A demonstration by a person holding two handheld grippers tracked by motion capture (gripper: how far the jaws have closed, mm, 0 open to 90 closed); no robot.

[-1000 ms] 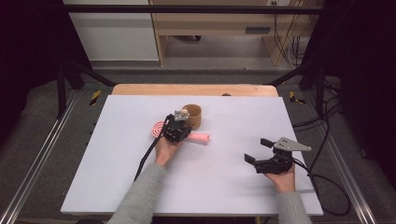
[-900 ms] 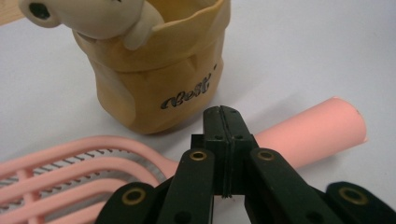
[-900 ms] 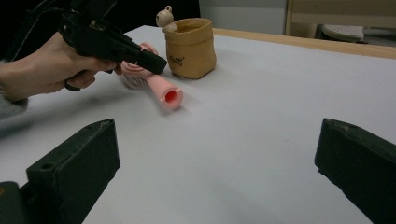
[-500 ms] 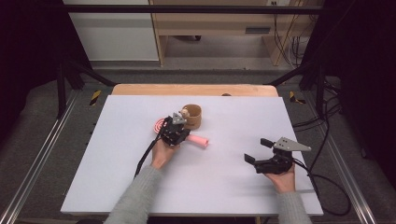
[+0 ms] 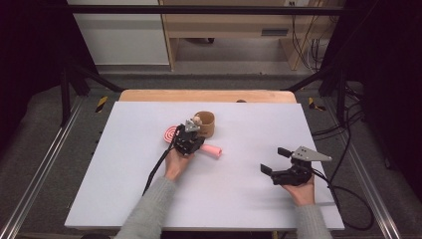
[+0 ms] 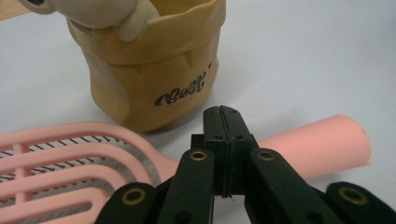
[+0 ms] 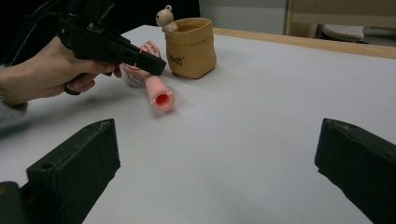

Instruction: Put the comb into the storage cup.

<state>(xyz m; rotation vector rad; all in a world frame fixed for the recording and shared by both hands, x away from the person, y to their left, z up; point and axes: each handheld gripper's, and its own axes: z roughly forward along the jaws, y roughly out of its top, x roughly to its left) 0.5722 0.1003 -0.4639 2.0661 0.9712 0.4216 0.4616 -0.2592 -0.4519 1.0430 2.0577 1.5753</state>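
Note:
A pink hairbrush lies on the white table, its slotted head to the left and its round handle to the right. Just behind it stands a tan bag-shaped pot with a small cream figure on its rim. My left gripper hovers over the brush's neck, pointing at the pot. Its jaws are shut flat together with nothing between them, and the handle runs past behind them. My right gripper rests at the right of the table, open and holding nothing.
The white table top sits on a wooden board whose far edge shows. Metal rails run along both sides, with cables on the floor at the right. A wooden bench stands behind the table.

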